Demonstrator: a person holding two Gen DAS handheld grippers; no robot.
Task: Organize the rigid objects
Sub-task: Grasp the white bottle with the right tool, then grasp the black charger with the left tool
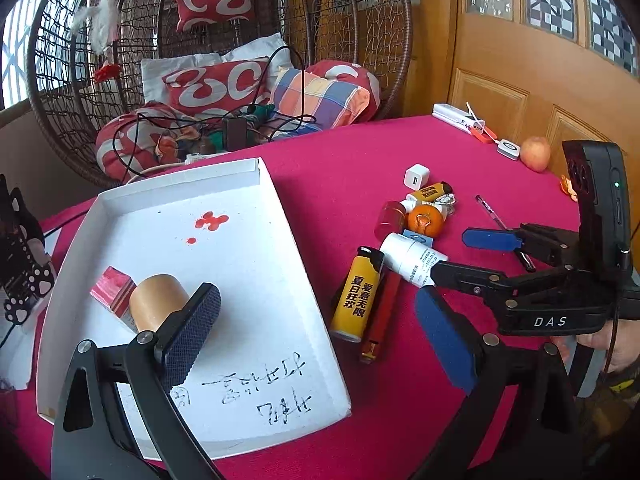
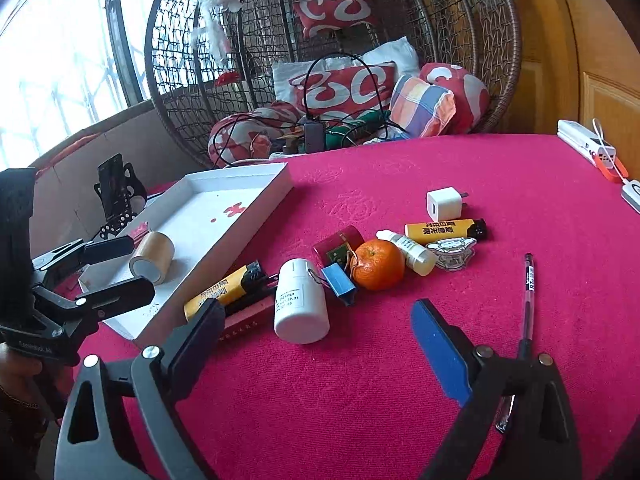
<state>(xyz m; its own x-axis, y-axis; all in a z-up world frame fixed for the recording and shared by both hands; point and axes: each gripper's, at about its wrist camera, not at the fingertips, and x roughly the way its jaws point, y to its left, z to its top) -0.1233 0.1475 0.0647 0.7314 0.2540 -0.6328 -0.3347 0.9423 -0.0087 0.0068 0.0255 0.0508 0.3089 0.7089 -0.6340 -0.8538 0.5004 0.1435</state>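
A white tray (image 1: 240, 272) lies on the red tablecloth; inside it are a bamboo cylinder (image 1: 158, 304) on its side and a small red box (image 1: 114, 292). My left gripper (image 1: 316, 296) is open above the tray's near right side, its left finger beside the cylinder. To the right of the tray, a white bottle (image 2: 300, 304) lies among a yellow lighter (image 2: 224, 288), a blue binder clip (image 2: 340, 282), an orange (image 2: 378, 265), a dropper bottle (image 2: 410, 252), a charger cube (image 2: 444, 202) and a pen (image 2: 528, 296). My right gripper (image 2: 316, 308) is open, and the bottle lies at its fingertips.
A wicker hanging chair (image 2: 500, 60) with cushions and cables stands behind the table. A wooden door (image 1: 500, 80) is on the right. An apple (image 1: 535, 153) and a power bank (image 1: 460, 118) sit near the far right edge. A phone stand (image 2: 116, 196) is left of the tray.
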